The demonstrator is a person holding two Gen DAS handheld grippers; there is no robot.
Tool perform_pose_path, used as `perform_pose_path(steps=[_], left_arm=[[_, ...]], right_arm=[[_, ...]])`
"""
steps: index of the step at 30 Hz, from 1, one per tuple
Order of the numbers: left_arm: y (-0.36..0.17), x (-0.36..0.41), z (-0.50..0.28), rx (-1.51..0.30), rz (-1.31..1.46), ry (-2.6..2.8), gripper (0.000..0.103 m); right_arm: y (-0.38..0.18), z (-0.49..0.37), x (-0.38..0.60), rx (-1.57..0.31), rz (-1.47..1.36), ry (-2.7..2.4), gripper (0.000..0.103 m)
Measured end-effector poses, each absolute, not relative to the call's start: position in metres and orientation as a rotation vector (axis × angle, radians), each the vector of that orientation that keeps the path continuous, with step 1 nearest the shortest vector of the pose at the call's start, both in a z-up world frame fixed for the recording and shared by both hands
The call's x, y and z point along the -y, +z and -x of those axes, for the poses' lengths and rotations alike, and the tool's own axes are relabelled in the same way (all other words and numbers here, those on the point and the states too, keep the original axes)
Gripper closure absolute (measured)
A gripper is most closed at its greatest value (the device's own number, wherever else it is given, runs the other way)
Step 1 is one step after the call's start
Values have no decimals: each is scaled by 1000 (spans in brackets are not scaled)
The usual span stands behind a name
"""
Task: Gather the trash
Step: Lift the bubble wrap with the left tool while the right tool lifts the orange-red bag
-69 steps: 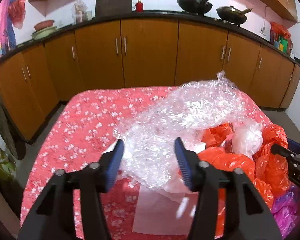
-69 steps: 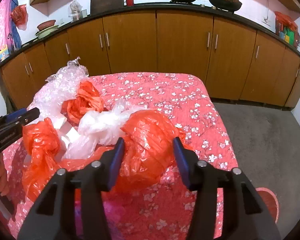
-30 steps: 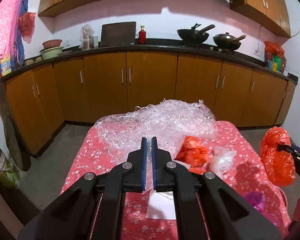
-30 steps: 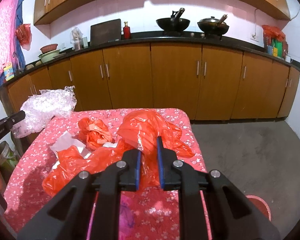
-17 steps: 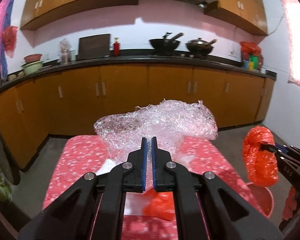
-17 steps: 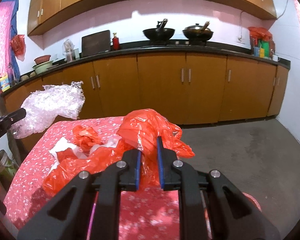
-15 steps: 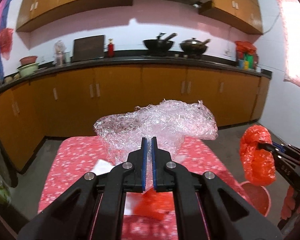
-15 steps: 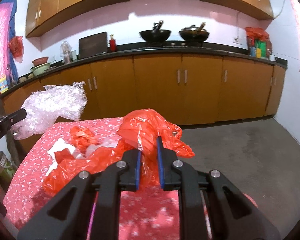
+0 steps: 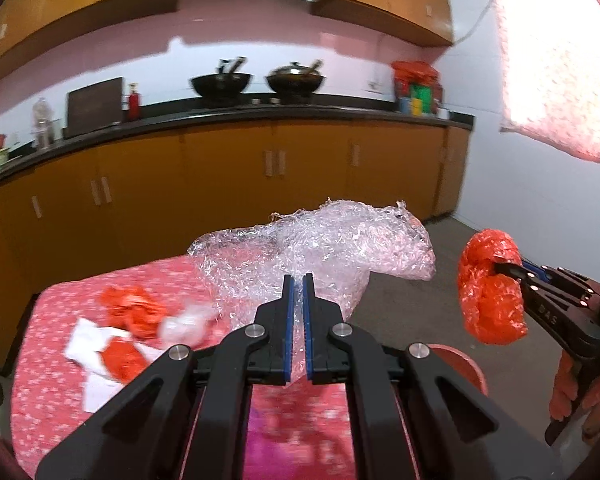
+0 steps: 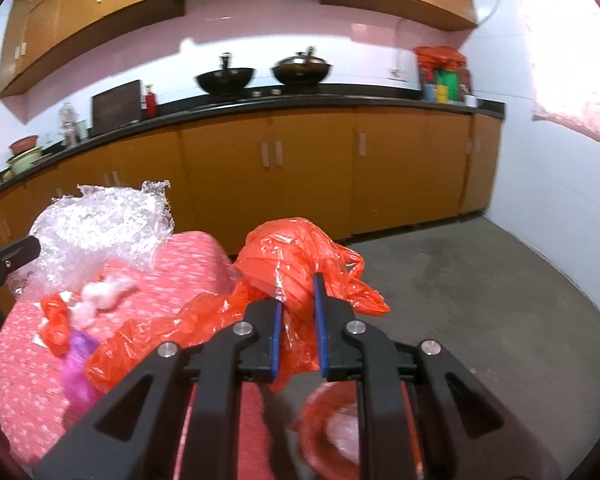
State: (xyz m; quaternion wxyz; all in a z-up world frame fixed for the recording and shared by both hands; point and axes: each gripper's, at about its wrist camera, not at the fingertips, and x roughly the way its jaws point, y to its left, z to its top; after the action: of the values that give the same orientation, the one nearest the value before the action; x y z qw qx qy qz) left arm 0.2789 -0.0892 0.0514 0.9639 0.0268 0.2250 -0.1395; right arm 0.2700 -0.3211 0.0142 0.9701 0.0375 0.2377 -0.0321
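— Along the left edge of the left wrist view, what lies on the bench [image 9: 48,364]?

— Loose scraps on its red flowered cloth: white paper [image 9: 85,340], crumpled orange plastic [image 9: 130,308] and a small white wad [image 9: 184,322], all near the bench's far end. They are blurred, so I cannot tell whether they touch one another.

— And the left gripper [image 9: 296,312]?

— Its jaws are pressed nearly together, pinching a sheet of clear bubble wrap [image 9: 320,248]. The wrap hangs above the bench's far right corner and reaches out over the grey floor [image 9: 412,304].

— Further right?

— The right gripper [image 9: 500,268] comes in from the right edge, clamped on an orange bag [image 9: 490,300] that hangs free over the floor, well apart from the wrap. A person's hand [image 9: 572,380] holds its handle, cut off by the frame.

— What does the right wrist view add?

— On the left the bubble wrap [image 10: 100,220] is in the left gripper [image 10: 30,246], only its tip in view. The bench [image 10: 172,264] ends just left of centre. The right gripper [image 10: 296,300] pinches the orange bag [image 10: 296,264], whose loose tail trails back over the bench edge.

— Room to move?

— Bare floor [image 10: 480,300] runs right to the cabinets [image 10: 404,168] and the white wall. Below the bag a red tub [image 10: 324,420] sits on the floor, largely hidden by the gripper's fingers; its contents are too blurred to name.
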Motion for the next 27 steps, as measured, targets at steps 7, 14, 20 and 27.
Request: perform_pose_path(steps=[7,14,20,27], left_arm=[[29,150,-273,-501,-65,-378,99],[-4,210,-271,-575,-74,-438,99],[-36,250,-270,-653,-109,-459,99],[-76,283,-278,-758,-146,-448,99]], right_arm=[[-9,-251,379,-512,-86,-155,88],[-39,-237,431,-558,-106,-231,88],[-67,-234,460,-602,-140,-261,88],[-108,-241,475,-674,-160,-271,88]])
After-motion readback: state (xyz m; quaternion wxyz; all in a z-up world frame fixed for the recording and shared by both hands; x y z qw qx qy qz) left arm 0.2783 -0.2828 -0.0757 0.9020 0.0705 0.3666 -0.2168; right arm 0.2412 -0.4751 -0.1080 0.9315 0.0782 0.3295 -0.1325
